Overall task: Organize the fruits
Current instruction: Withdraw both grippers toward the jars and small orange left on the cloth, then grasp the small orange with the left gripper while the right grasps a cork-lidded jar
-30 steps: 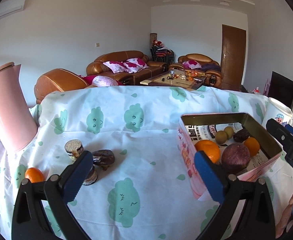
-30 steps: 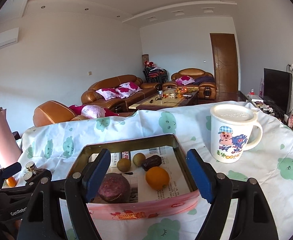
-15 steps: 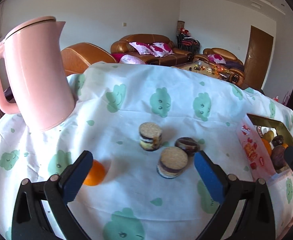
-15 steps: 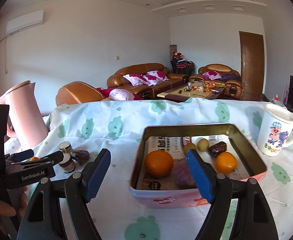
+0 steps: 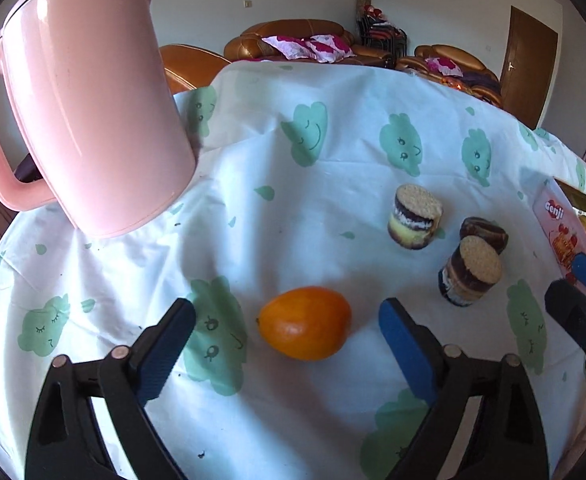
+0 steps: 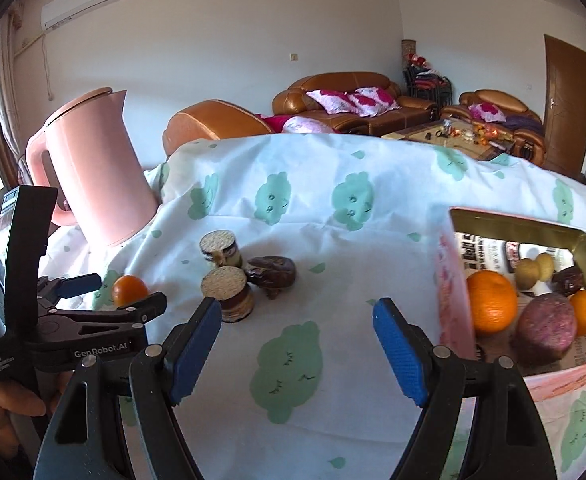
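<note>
A white tablecloth (image 5: 333, 184) printed with green clouds covers the table; brown leather sofas (image 6: 345, 96) line the far wall at upper right. The left gripper (image 5: 287, 334), jaws closing, straddles an untouched orange (image 5: 305, 328) at lower centre. The right gripper (image 6: 297, 336) gapes empty.

Left hand-held gripper (image 5: 287, 334) tilts downward, jaws closing, pads untouched; right hand-held gripper (image 6: 297, 330) gapes wide.

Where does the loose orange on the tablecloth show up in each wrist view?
Left wrist: the loose orange lies at lower centre, between the left gripper's closing jaws, untouched.
Right wrist: the same orange sits small at far left, just beyond the left gripper.
Shared landmark: the pink kettle.
</note>
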### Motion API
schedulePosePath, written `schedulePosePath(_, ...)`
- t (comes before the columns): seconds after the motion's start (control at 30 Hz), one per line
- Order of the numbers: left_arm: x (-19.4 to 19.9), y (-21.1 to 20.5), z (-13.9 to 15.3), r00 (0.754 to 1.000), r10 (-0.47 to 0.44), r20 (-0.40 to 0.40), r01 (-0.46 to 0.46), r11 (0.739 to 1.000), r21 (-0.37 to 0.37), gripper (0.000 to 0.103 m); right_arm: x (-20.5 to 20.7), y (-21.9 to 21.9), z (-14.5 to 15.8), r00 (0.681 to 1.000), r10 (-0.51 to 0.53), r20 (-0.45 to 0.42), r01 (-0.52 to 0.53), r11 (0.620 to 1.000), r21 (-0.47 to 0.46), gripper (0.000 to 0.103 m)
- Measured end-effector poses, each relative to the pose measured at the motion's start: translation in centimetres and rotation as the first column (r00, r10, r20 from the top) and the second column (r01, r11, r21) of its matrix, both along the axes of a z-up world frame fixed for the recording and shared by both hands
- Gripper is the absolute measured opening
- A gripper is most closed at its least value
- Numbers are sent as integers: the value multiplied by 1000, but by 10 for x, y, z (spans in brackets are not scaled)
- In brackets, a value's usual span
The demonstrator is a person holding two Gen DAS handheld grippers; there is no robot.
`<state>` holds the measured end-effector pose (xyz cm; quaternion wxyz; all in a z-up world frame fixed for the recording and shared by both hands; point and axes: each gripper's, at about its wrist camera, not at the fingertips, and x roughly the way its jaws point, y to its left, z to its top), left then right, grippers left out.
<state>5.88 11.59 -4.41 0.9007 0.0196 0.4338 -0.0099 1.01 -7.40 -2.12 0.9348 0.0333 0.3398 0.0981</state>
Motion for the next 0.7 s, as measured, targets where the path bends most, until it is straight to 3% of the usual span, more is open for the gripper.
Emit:
schedulePosePath(0.03, 1, 2, -1, 1000, -1, -6, 1, 1000, -4, 80, 3, 5, -2, 1000, 9, -12, -9, 1000, 16, 80)
schedulePosePath(0.2, 0, 8, -2, 1000, -14, -15, 13, 999, -31, 66, 23, 32, -11, 996, 47, -72, -45, 998, 40, 79)
schedulePosePath(0.27, -1, 7, -1, 1000, -24, -8, 24, 999, -25, 55, 31, 41, -15, 994, 43, -101, -40, 999, 34, 79)
schedulePosePath(0.3, -2, 8, 0, 999, -34, -4, 33, 999, -29, 45, 35, 44, -18, 992, 41, -119, -37, 999, 33, 76)
schedulePosePath(0.47, -2, 10, 2, 999, -41, -7, 40, 999, -37, 45, 50, 53, -28, 980, 42, -195, -34, 998, 45, 56)
schedulePosePath(0.6, -4, 12, 6, 999, -23, 29, 26, 996, -81, 45, 52, 56, -28, 980, 51, -194, -44, 998, 39, 39)
schedulePosePath(0.7, -13, 13, 16, 995, -5, 101, 13, 997, -80, 45, 50, 53, -27, 979, 77, -191, -65, 996, 68, 39)
